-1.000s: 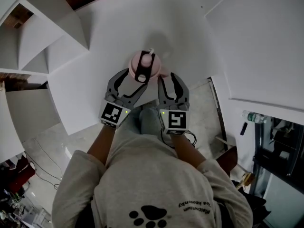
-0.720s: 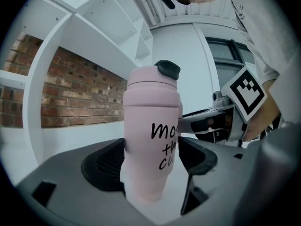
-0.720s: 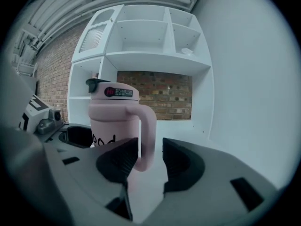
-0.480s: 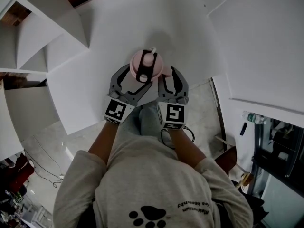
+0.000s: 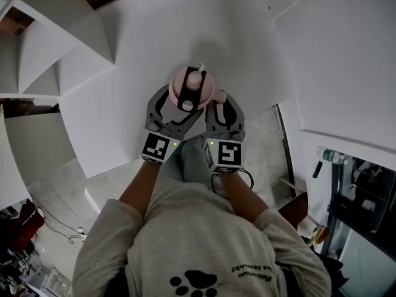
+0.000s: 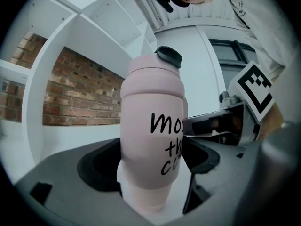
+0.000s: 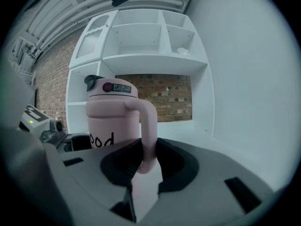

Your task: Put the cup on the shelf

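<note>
Left gripper (image 6: 149, 175) clamps its jaws on the body of the pink tumbler (image 5: 190, 86). Right gripper (image 7: 146, 169) pinches the handle (image 7: 147, 126). The tumbler stands upright on the white table (image 5: 117, 85), the shelf unit (image 7: 150, 60) beyond.

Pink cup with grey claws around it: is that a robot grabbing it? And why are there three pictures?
No robot here. A person holds a tool in each hand, called a hand-held gripper, with two jaws that pinch. One picture comes from a camera on the person's head, looking down at a white table. The other two come from small cameras riding on the grippers, looking along their jaws. The pink cup seems to stand on the table. The left hand-held gripper has its jaws pressed on the cup's body, and the right hand-held gripper pinches the cup's handle. Behind the cup, the right gripper view shows a white shelf against a brick wall. That shelf is where the cup should go.
</note>
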The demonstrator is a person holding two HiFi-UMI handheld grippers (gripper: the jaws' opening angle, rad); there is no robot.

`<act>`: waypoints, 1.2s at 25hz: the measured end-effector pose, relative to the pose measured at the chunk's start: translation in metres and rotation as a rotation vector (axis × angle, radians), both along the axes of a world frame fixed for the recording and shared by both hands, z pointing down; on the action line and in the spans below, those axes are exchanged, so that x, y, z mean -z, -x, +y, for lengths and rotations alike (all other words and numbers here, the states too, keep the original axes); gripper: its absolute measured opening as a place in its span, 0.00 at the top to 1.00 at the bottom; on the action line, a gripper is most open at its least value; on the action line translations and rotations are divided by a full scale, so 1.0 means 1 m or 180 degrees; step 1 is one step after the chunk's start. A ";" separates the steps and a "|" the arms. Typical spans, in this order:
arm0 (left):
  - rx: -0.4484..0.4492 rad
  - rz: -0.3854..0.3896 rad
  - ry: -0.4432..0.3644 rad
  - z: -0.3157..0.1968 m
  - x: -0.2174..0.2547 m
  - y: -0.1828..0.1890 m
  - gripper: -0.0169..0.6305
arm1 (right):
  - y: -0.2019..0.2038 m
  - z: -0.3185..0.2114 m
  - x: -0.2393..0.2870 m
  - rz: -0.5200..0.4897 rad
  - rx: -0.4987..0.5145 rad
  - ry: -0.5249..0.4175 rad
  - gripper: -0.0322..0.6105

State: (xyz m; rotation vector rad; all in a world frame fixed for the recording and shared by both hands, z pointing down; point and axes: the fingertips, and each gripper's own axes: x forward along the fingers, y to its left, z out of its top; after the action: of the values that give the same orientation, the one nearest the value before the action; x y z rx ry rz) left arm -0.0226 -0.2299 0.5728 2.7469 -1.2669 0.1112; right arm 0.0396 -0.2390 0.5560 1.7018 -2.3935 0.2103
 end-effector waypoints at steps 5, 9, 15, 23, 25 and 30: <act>0.0075 0.0012 -0.0043 0.005 0.001 0.001 0.36 | 0.000 0.004 0.002 -0.0089 0.0061 0.0034 0.80; 0.0162 0.0083 -0.0026 0.005 0.005 0.002 0.36 | 0.000 0.002 0.006 -0.0127 0.0120 0.0012 0.80; 0.0313 0.0110 -0.0101 0.006 0.019 0.004 0.36 | -0.001 -0.002 0.017 -0.0324 0.0136 -0.0078 0.80; 0.0411 0.0103 -0.0239 0.001 0.052 0.006 0.36 | 0.001 -0.008 0.052 -0.0282 0.0252 -0.0300 0.80; 0.0440 0.0078 -0.0281 -0.001 0.060 0.007 0.36 | 0.003 -0.011 0.062 -0.0303 0.0289 -0.0375 0.80; 0.0510 0.0055 -0.0425 -0.006 0.089 0.009 0.36 | 0.004 -0.017 0.091 -0.0281 0.0350 -0.0499 0.80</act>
State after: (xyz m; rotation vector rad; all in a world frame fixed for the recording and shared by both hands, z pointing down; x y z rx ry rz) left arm -0.0312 -0.2360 0.4834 2.7333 -1.5360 -0.0117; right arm 0.0356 -0.2558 0.4648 1.6497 -2.6223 0.0847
